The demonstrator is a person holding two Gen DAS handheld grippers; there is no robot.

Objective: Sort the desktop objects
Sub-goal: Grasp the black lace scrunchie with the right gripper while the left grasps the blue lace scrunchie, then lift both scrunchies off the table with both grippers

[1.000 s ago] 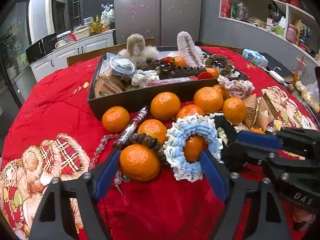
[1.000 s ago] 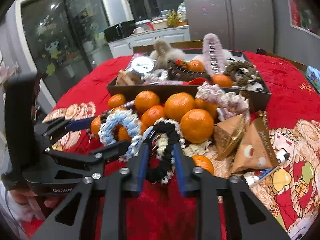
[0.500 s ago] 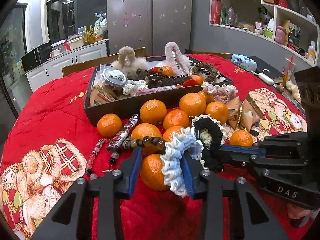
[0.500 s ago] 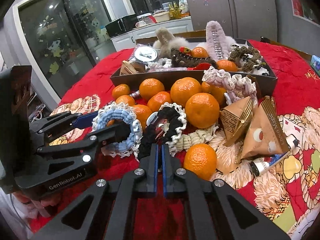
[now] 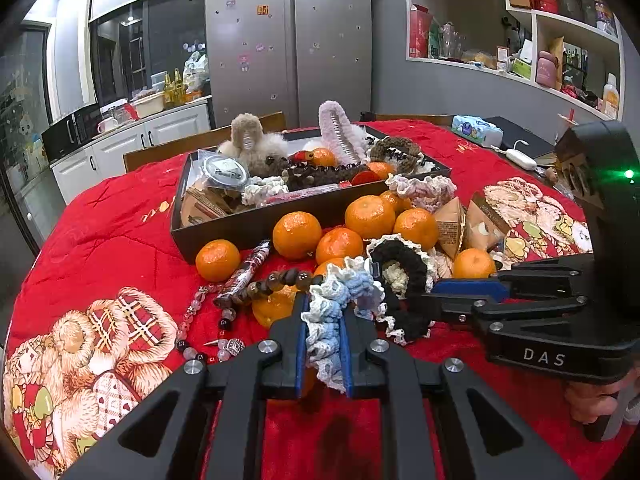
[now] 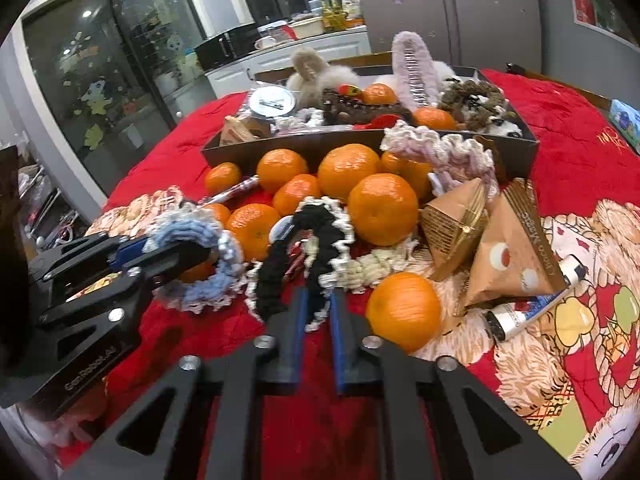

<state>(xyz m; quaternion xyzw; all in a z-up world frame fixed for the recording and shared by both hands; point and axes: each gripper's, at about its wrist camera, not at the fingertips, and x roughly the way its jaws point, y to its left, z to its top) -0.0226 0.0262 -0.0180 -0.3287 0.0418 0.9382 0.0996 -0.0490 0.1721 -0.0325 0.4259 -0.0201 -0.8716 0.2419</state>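
Note:
My left gripper [image 5: 323, 308] is shut on a blue and white crocheted scrunchie [image 5: 340, 292] and holds it just above the red cloth; the scrunchie also shows in the right wrist view [image 6: 192, 236]. My right gripper [image 6: 316, 300] is shut on a black and white scrunchie [image 6: 308, 240], which also shows in the left wrist view [image 5: 400, 276]. The right gripper [image 5: 436, 300] reaches in from the right in the left wrist view. Several mandarins [image 5: 297, 234] lie in front of a dark tray [image 5: 256, 224] filled with hair accessories, snacks and mandarins.
A bead bracelet [image 5: 280, 280], a wrapped candy [image 5: 248, 268] and loose beads [image 5: 192, 312] lie left of the scrunchies. Two triangular snack packs [image 6: 516, 248], a cream tube [image 6: 528, 308] and a pink scrunchie [image 6: 440, 148] lie on the right. A mandarin [image 6: 402, 310] sits by the right gripper.
My left gripper has closed on the blue scrunchie and lifted it up and back. My right gripper has closed on the black scrunchie and pulled it toward me.

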